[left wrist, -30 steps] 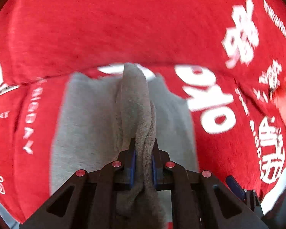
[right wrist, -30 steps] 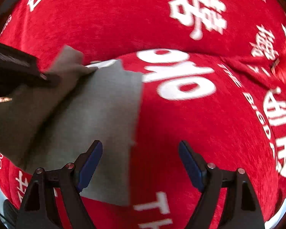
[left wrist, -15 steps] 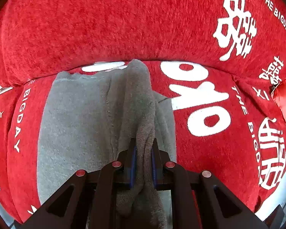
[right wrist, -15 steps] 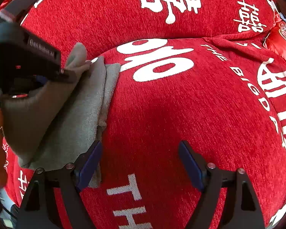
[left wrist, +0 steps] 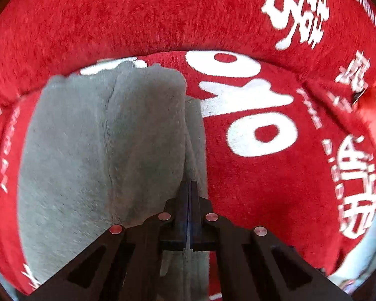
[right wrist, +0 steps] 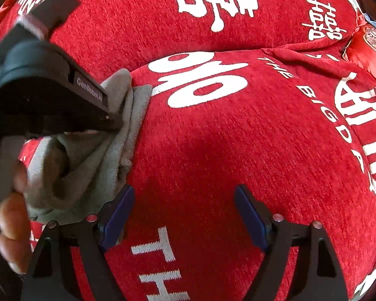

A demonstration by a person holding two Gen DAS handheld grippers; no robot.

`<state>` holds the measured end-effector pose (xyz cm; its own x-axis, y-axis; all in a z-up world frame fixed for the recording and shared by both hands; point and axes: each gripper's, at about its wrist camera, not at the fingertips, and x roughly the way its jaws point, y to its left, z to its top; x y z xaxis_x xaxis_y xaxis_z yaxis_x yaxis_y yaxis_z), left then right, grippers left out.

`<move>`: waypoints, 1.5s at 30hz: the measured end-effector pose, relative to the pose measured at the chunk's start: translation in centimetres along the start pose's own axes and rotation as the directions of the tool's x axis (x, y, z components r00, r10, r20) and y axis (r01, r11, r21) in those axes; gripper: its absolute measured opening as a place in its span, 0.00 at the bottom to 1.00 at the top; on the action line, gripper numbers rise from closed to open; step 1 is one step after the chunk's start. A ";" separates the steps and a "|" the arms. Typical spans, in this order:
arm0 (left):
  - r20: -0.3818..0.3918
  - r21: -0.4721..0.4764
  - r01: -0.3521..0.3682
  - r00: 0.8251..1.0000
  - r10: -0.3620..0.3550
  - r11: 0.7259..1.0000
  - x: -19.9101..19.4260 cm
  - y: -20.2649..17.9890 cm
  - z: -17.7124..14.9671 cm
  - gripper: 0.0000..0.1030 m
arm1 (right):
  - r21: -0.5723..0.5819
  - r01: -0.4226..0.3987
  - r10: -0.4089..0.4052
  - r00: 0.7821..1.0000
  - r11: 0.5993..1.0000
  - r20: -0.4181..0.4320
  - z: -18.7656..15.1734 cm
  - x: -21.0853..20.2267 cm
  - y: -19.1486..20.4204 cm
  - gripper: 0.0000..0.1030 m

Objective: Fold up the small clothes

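- Grey fleecy cloth [left wrist: 100,150] is lying on a red sofa cover [left wrist: 263,188] printed with white lettering, filling the left half of the left wrist view.
- From that view, the left hand-held gripper [left wrist: 188,188] is showing its two fingers pressed together with no gap visible between them, right at the cloth's right-hand edge; whether any fabric is caught between them cannot be told from here.
- A thin lower layer of the cloth is peeking out just right of the folded top layer, under the fingers.
- Only the right wrist view is showing the left hand-held gripper [right wrist: 112,123] from the side: its black body is coming in from the left, and its tip is sitting against a bunched, layered ridge of the cloth [right wrist: 92,165].
- That same view is also showing the person's fingers [right wrist: 11,215] at the left edge, beside the crumpled lower part of the cloth.
- The right hand-held gripper [right wrist: 184,215] is hovering with its blue-padded fingers spread wide and nothing between them, over bare red cover, its left finger just beside the cloth's near edge.
- A red embroidered cushion [right wrist: 373,42] is showing at the far right, well apart from the cloth.
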<state>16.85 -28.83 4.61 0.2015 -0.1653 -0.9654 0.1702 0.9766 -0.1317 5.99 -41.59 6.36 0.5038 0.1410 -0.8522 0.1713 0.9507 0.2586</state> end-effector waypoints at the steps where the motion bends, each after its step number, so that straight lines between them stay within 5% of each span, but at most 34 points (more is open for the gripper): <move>1: -0.022 -0.010 0.050 0.998 -0.050 0.999 -0.5 0.3 0.0 0.01 | 0.009 0.003 -0.003 1.000 1.000 0.001 -0.1 -0.1 -0.4 0.82; 6: 0.009 0.007 0.196 0.981 -0.196 0.981 -6.0 2.8 -0.6 0.01 | 0.052 -0.028 0.028 1.000 0.998 0.007 0.2 -1.0 -1.7 0.82; 8: 0.053 0.018 0.178 0.982 -0.179 0.984 -8.0 5.0 -1.1 0.01 | 0.056 -0.075 0.074 0.997 0.996 0.028 0.6 -1.9 -1.4 0.82; 9: 0.074 0.016 0.147 0.986 -0.148 0.989 -8.5 6.2 -1.4 0.09 | 0.052 -0.105 0.103 0.994 0.993 0.036 0.9 -2.2 -1.0 0.82; 10: 0.093 0.006 0.089 0.992 -0.089 0.996 -8.8 7.7 -1.8 0.25 | 0.043 -0.148 0.146 0.988 0.988 0.040 1.2 -2.6 -0.3 0.82; 11: 0.106 -0.010 0.044 0.993 -0.043 0.999 -8.8 9.0 -2.2 0.77 | 0.034 -0.188 0.187 0.982 0.982 0.038 1.4 -2.8 0.3 0.82; 12: 0.152 -0.045 -0.021 0.988 0.028 0.999 -9.1 10.8 -3.1 1.00 | 0.025 -0.257 0.256 0.966 0.966 0.026 1.7 -3.0 1.1 0.82; 14: 0.237 -0.109 -0.088 0.965 0.112 0.990 -9.9 13.1 -4.7 1.00 | 0.025 -0.361 0.361 0.932 0.932 -0.010 1.8 -2.9 2.4 0.82; 16: 0.217 -0.132 -0.051 0.973 0.079 0.990 -9.7 15.2 -5.8 1.00 | 0.013 -0.415 0.415 0.909 0.910 -0.046 1.7 -2.7 3.8 0.82; 19: 0.186 -0.153 -0.041 0.980 0.070 0.987 -8.7 17.0 -7.1 1.00 | -0.012 -0.423 0.420 0.903 0.906 -0.090 1.5 -1.7 5.6 0.82; 23: 0.173 -0.187 -0.043 0.982 0.076 0.981 -7.7 19.1 -8.1 1.00 | 0.074 -0.496 0.502 0.854 0.865 -0.140 1.1 -0.1 6.6 0.82; 26: 0.170 -0.197 -0.017 0.984 0.051 0.980 -7.2 19.7 -9.0 1.00 | 0.138 -0.481 0.497 0.857 0.866 -0.133 0.9 1.0 6.4 0.76; 29: 0.186 -0.172 -0.010 0.982 0.043 0.985 -7.2 20.3 -10.0 1.00 | 0.138 -0.464 0.481 0.867 0.875 -0.131 1.2 1.7 6.6 0.60; 31: 0.199 -0.150 -0.009 0.979 0.039 0.989 -7.2 20.5 -10.8 1.00 | 0.117 -0.464 0.478 0.864 0.878 -0.156 1.4 2.1 6.9 0.15; 32: 0.194 -0.140 -0.012 0.980 0.039 0.990 -7.0 20.7 -10.9 1.00 | 0.120 -0.467 0.481 0.862 0.876 -0.162 1.4 2.1 7.0 0.11; 37: 0.200 -0.130 0.021 0.980 0.006 0.991 -7.7 20.8 -11.3 1.00 | 0.041 -0.488 0.490 0.871 0.872 -0.049 2.3 -3.0 6.9 0.07; 42: 0.147 -0.090 -0.021 0.989 0.034 0.996 -6.4 19.9 -10.7 1.00 | 0.041 -0.410 0.410 0.896 0.911 -0.168 0.7 0.9 5.8 0.08; 44: 0.143 -0.100 -0.011 0.989 0.026 0.995 -6.6 19.7 -10.7 1.00 | 0.017 -0.394 0.391 0.904 0.919 -0.173 0.4 1.5 5.6 0.12; 45: 0.155 -0.098 -0.003 0.988 0.018 0.995 -7.0 19.4 -10.7 1.00 | 0.024 -0.384 0.382 0.908 0.923 -0.173 0.6 1.4 5.4 0.24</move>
<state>8.40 -7.22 6.44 0.3516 -0.1666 -0.9212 0.0747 0.9859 -0.1498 8.05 -36.45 6.84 0.3763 0.5394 -0.7533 -0.0148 0.8164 0.5772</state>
